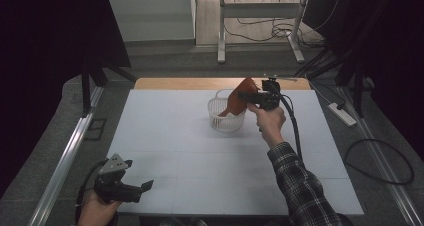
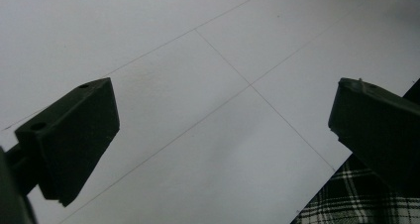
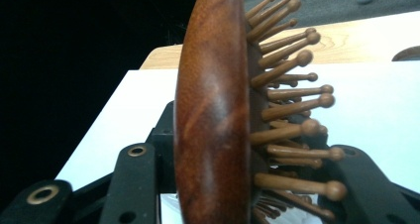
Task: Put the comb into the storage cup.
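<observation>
Right hand-held gripper [image 1: 250, 97] clamps a wooden hairbrush [image 3: 213, 115] by its paddle head, above the white basket [image 1: 226, 117] on the counter [image 1: 200, 161]. Likely light, rigid, polished and slippery; grip the solid back, not the pins. Left hand-held gripper [image 2: 223, 135] is open, empty.

Lab: black curtains [image 1: 45, 41], floor cables [image 1: 260, 28], white table [image 1: 175, 156].

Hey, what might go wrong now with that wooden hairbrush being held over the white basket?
1. The right gripper pinches the reddish-brown wooden hairbrush with ball-tipped pins by its head, one jaw against the pins; that uneven hold might let it twist or slip.
2. The small white slatted plastic basket looks light, and the brush hangs partly above its rim; a nudge could tip or shove it.
3. The left gripper sits open near the white table's front edge, too far to steady the basket.
</observation>
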The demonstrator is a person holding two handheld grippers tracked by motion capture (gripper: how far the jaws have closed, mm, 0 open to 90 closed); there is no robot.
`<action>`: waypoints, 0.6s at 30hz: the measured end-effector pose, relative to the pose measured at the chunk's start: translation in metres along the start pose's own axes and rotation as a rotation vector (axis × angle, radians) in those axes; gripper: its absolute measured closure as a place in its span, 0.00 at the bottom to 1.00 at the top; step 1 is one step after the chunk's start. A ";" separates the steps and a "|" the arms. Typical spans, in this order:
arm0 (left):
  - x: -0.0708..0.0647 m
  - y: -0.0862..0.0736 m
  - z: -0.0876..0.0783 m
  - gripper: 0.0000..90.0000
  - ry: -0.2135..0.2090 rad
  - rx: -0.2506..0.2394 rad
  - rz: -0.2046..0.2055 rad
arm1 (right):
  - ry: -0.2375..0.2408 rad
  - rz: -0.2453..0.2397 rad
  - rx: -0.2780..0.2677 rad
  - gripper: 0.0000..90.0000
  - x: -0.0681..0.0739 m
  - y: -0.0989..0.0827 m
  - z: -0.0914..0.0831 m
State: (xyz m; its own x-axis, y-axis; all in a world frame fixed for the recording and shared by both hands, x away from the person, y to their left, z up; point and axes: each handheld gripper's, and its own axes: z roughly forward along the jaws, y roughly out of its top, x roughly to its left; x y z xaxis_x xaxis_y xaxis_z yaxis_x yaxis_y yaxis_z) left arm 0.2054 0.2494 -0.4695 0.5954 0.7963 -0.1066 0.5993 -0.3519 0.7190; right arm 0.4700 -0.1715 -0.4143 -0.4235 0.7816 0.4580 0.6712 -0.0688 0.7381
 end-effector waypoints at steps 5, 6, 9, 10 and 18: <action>0.000 0.000 0.000 0.00 0.000 0.001 0.000 | -0.005 0.035 -0.011 0.53 -0.009 -0.003 -0.001; 0.000 0.000 0.000 0.00 0.000 0.001 0.000 | -0.007 0.041 -0.014 0.53 -0.011 -0.003 -0.001; 0.000 0.000 0.000 0.00 0.000 0.001 0.000 | -0.022 0.059 -0.027 0.51 -0.015 -0.005 0.000; 0.000 0.000 0.000 0.00 0.000 0.001 0.000 | -0.023 0.061 -0.028 0.50 -0.015 -0.005 0.000; 0.000 0.000 0.000 0.00 0.000 0.002 0.001 | -0.032 0.067 -0.026 0.48 -0.018 -0.005 0.001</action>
State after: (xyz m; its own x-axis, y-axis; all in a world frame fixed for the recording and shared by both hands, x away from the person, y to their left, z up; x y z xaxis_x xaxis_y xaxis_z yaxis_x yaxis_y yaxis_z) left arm 0.2055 0.2493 -0.4697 0.5958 0.7961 -0.1060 0.6001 -0.3536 0.7175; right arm 0.4745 -0.1848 -0.4270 -0.3584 0.7941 0.4909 0.6810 -0.1373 0.7193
